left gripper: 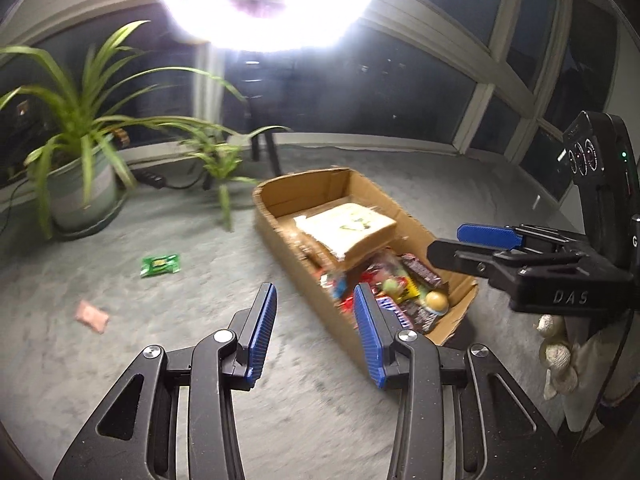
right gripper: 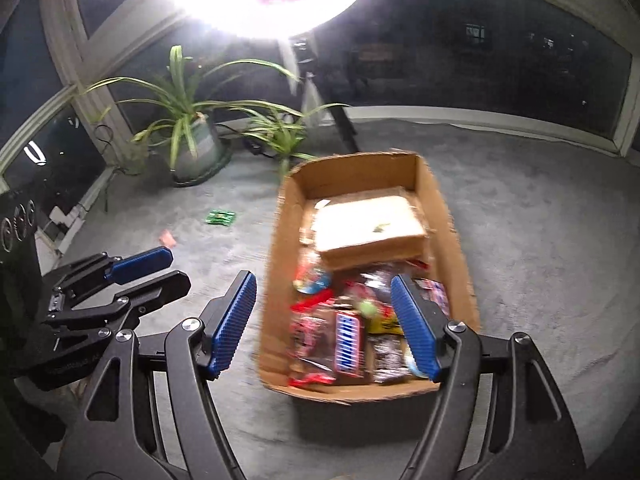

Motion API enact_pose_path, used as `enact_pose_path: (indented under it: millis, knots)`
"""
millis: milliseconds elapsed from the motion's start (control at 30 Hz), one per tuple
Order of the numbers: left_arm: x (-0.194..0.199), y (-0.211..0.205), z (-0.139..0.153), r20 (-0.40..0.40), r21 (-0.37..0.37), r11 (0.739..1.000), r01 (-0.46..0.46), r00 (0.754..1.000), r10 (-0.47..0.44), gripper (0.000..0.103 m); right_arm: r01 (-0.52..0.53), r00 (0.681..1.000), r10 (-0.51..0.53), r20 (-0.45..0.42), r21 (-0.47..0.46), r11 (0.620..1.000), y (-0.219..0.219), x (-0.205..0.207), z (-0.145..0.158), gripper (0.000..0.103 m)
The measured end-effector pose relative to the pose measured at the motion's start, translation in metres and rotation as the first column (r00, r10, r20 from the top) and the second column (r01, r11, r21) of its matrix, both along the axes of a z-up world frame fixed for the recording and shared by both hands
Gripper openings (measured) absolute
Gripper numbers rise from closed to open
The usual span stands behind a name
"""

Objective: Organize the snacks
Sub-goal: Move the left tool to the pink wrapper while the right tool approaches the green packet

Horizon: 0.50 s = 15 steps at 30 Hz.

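snacks point(right gripper: 344, 332) lay heaped in the near end of a cardboard box point(right gripper: 452, 216) on grey carpet point(left gripper: 168, 360).
left gripper point(left gripper: 316, 312) and right gripper point(right gripper: 324, 312) both hung above with jaws spread apart, holding nothing; a green packet point(left gripper: 160, 265) and a pink packet point(left gripper: 92, 317) lay loose on the carpet, well apart from the box.

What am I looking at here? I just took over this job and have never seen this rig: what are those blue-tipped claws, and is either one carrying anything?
They are two hand-held grippers, each with a fisheye camera looking along its fingers. The left gripper is seen from its own camera; the right gripper from its own. Both are open and empty. On the grey carpet stands a cardboard box filled with snacks. A green packet and a pink packet lie loose, left of the box. A potted plant stands behind.
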<state>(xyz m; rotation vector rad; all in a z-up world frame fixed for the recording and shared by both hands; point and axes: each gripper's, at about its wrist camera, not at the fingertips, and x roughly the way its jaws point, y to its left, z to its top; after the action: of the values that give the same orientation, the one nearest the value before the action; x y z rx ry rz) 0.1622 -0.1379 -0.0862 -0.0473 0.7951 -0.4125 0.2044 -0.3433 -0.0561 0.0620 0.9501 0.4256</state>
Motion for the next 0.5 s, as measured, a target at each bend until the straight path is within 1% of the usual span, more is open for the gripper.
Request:
enact_pose_path:
  millis: [133, 267, 400, 500]
  knots:
    - [-0.006, 0.031, 0.000, -0.007, 0.000, 0.999, -0.036, 0.999, 0.036, 0.039, -0.044, 0.999, 0.044, -0.002, 0.016, 0.999, 0.026, 0.000, 0.001, 0.072]
    - [-0.012, 0.067, -0.006, -0.028, -0.007, 0.995, -0.095, 0.995, 0.095, 0.039, -0.107, 0.994, 0.107, -0.007, 0.034, 0.994, 0.056, 0.004, 0.001, 0.072]
    - [-0.011, 0.103, -0.014, -0.055, -0.009, 0.987, -0.161, 0.986, 0.160, 0.039, -0.173, 0.985, 0.173, -0.002, 0.035, 0.984, 0.090, 0.015, -0.001, 0.072]
    - [-0.009, 0.127, -0.019, -0.067, -0.005, 0.979, -0.202, 0.977, 0.202, 0.039, -0.207, 0.978, 0.208, -0.019, 0.056, 0.977, 0.112, 0.029, -0.006, 0.072]
